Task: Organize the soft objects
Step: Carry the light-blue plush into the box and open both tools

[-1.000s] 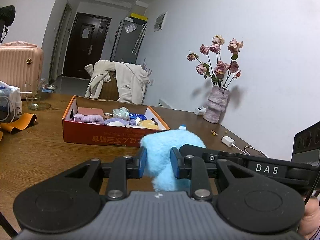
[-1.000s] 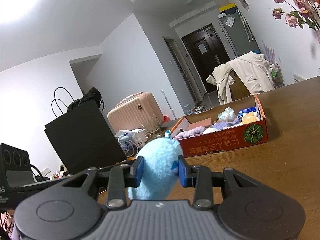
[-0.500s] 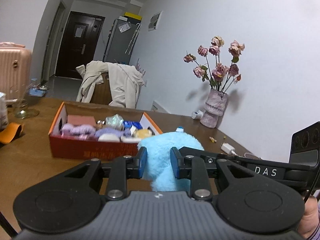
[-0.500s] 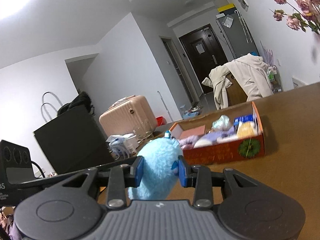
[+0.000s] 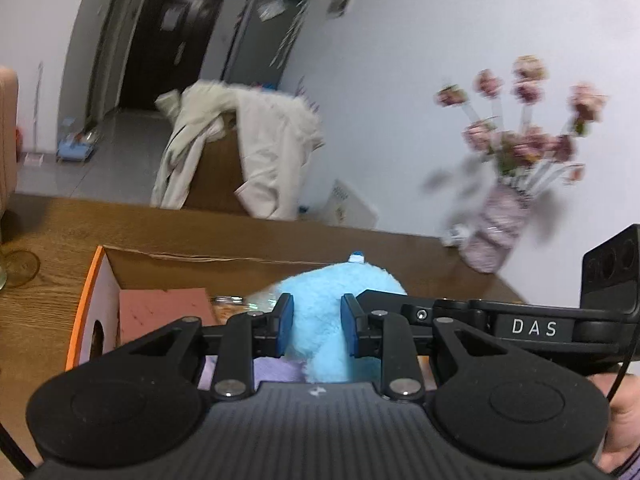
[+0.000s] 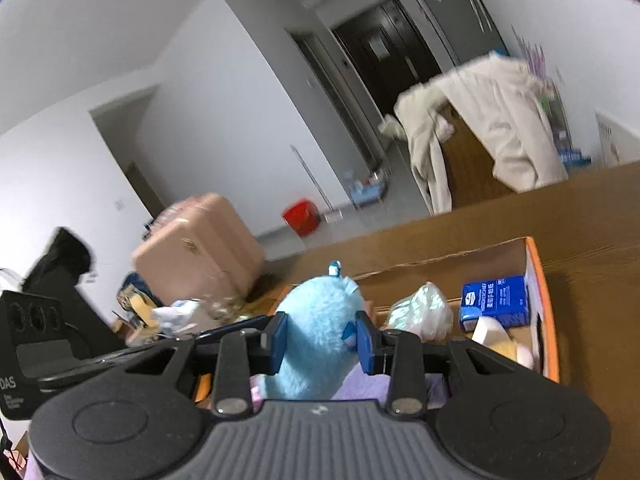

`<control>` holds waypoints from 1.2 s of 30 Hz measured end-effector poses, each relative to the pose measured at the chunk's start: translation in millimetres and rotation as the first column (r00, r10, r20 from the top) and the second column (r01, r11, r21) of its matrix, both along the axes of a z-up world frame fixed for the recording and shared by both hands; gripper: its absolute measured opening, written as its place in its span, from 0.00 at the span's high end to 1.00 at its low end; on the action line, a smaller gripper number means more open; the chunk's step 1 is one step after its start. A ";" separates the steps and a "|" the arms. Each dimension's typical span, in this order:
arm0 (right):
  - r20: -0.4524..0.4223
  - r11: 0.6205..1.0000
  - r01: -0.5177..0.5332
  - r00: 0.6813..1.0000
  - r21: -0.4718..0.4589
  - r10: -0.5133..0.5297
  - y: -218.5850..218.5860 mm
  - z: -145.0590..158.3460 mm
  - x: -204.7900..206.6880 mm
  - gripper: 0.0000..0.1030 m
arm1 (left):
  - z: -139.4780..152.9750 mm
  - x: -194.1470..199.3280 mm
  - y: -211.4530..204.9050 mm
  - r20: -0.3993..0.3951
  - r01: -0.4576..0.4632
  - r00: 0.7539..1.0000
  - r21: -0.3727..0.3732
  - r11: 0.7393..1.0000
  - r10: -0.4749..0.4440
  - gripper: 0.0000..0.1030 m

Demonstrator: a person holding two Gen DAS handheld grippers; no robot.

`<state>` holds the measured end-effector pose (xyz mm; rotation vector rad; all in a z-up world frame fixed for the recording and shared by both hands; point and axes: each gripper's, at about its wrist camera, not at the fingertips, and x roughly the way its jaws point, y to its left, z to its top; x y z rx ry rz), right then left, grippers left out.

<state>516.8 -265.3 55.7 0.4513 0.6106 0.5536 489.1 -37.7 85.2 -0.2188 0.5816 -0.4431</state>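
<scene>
Both grippers now over orange box (image 5: 86,296), left gripper (image 5: 316,326) and right gripper (image 6: 320,340) jaws clamping blue plush (image 5: 320,320)

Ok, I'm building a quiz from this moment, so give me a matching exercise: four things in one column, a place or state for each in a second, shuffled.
Things:
1. fluffy light-blue plush toy
2. blue printed tissue pack
3. cream coat
4. pink hard-shell suitcase

Places or states:
A. draped over a chair
B. on the floor beyond the table
C. clamped by both grippers
D. inside the orange cardboard box

Pairs: 1-C, 2-D, 3-A, 4-B
</scene>
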 end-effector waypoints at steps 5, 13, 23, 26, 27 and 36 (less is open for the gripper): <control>-0.072 0.996 0.008 0.997 -0.090 -0.015 27.5 -32.8 63.3 0.67 | -33.5 64.8 3.7 -0.085 -0.052 0.995 0.082 0.995 0.059 0.77; -0.138 0.977 -0.001 0.990 -0.213 -0.029 54.3 -69.3 102.2 0.63 | -65.1 90.8 16.0 -0.132 -0.099 0.983 0.179 0.979 0.124 0.76; -0.148 0.962 -0.040 0.989 -0.270 -0.001 65.6 -48.0 86.5 0.50 | -20.3 54.3 10.5 -0.029 -0.112 0.992 0.251 0.962 0.123 0.70; -0.108 0.960 -0.021 0.994 -0.280 -0.010 59.1 -25.0 65.3 0.50 | -2.2 30.8 13.2 0.001 -0.126 0.991 0.259 0.958 0.131 0.70; -0.093 0.958 -0.016 0.996 -0.288 -0.012 56.0 -15.1 55.8 0.50 | 4.1 22.4 13.6 0.012 -0.133 0.991 0.264 0.955 0.135 0.70; 0.080 0.930 0.072 0.996 -0.361 -0.046 17.5 76.1 -48.7 0.33 | 62.1 -79.9 24.6 0.174 -0.206 0.971 0.279 0.938 0.161 0.50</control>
